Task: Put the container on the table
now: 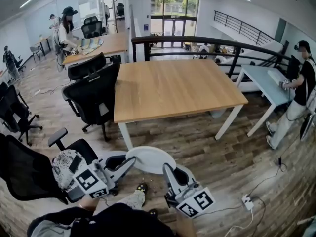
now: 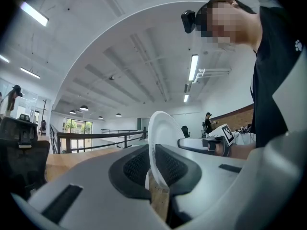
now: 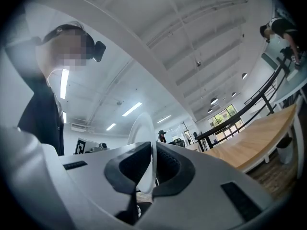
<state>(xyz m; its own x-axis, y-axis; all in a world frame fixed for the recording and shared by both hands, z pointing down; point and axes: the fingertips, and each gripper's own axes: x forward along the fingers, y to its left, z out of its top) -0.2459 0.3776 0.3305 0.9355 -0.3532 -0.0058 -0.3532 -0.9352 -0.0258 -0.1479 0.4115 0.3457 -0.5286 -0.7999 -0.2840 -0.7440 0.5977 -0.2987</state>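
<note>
A round white container (image 1: 150,159) hangs between my two grippers, just short of the near edge of the wooden table (image 1: 173,88). My left gripper (image 1: 131,163) is shut on its left rim, and my right gripper (image 1: 167,169) is shut on its right rim. In the left gripper view the white rim (image 2: 160,138) stands edge-on between the dark pads (image 2: 139,167). The right gripper view shows the same thin white rim (image 3: 144,138) pinched between its pads (image 3: 132,169). The wooden table top (image 3: 256,140) lies to the right in that view.
Black office chairs (image 1: 94,95) stand at the table's left side and near my left arm (image 1: 29,169). A pale table (image 1: 264,83) with a person (image 1: 298,93) beside it is at the right. A black railing (image 1: 207,43) runs behind. Cables and a power strip (image 1: 247,201) lie on the floor at right.
</note>
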